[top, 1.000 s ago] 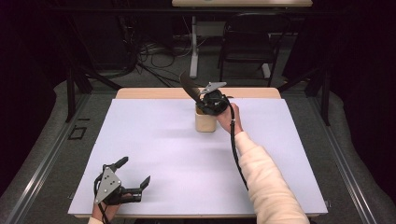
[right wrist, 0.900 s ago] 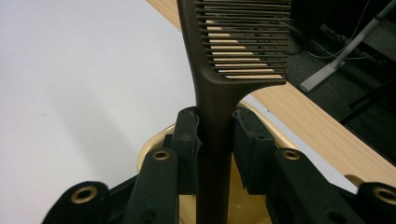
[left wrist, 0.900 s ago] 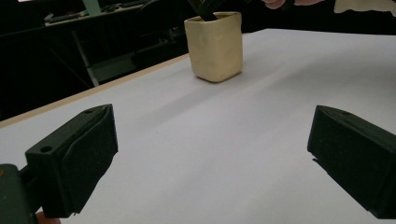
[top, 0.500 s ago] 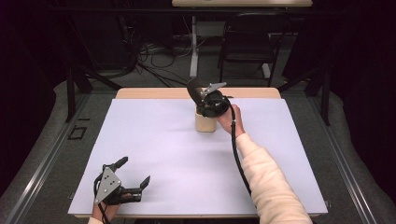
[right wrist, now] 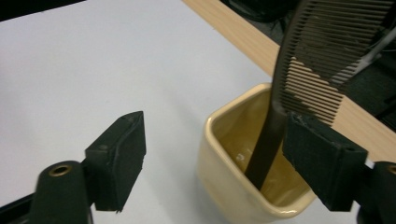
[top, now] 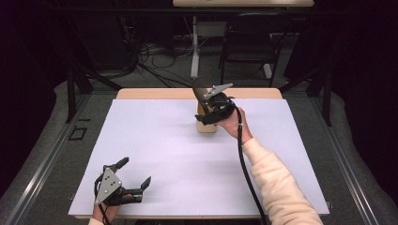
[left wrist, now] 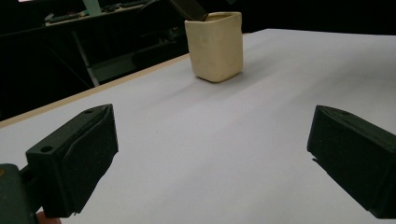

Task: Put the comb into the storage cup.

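Black comb (right wrist: 322, 51) standing in the yellow cup (right wrist: 233, 177), right gripper (right wrist: 215, 154) jaws wide open beside it, left gripper (left wrist: 210, 154) jaws open, low over the desk (top: 155, 140)

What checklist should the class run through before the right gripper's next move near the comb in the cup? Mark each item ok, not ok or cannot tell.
1. Comb handle down inside the cream cup: ok.
2. Right gripper open, its fingers apart: ok.
3. Comb free of the gripper: cannot tell; it passes close to one finger.
4. Cup upright on the white table: ok.
5. Left gripper open and apart from the cup, near the front edge: ok.
6. Comb resting steadily against the cup rim: cannot tell.
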`<state>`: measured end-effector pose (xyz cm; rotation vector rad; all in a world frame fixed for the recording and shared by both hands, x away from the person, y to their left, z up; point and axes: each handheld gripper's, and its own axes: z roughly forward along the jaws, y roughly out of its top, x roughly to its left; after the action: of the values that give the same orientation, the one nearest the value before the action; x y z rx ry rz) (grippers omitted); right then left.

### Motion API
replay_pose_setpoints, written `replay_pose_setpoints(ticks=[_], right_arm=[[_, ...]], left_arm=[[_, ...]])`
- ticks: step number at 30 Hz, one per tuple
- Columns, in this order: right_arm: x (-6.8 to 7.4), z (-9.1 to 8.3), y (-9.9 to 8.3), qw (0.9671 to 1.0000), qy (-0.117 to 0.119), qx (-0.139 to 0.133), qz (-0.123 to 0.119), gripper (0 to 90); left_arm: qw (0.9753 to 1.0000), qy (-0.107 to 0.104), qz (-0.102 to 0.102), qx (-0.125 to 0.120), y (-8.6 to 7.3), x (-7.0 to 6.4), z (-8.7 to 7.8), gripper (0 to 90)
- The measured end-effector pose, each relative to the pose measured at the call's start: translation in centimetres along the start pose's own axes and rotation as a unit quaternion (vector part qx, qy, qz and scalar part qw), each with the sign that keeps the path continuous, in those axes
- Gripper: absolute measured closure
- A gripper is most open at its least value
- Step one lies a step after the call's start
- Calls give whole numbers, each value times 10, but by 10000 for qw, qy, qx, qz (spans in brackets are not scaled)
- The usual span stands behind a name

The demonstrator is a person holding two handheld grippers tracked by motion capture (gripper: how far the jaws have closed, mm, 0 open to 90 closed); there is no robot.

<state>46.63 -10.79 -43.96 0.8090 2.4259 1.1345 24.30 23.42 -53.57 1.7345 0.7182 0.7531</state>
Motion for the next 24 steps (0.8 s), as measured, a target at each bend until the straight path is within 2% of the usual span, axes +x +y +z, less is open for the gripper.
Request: replay_pose_setpoints(ticks=[5, 15, 24], right_arm=[[5, -6, -5, 9999, 170, 11, -12, 143], [14, -22, -17, 9995, 314, 18, 12, 32], [16, -32, -33, 9994, 341, 26, 52, 5]], left_arm=[[10000, 1, -13, -1, 0, 0, 0, 17], [10000, 5, -5, -6, 0, 0, 0, 17], [10000, 4, 5, 11, 0, 0, 1, 18]])
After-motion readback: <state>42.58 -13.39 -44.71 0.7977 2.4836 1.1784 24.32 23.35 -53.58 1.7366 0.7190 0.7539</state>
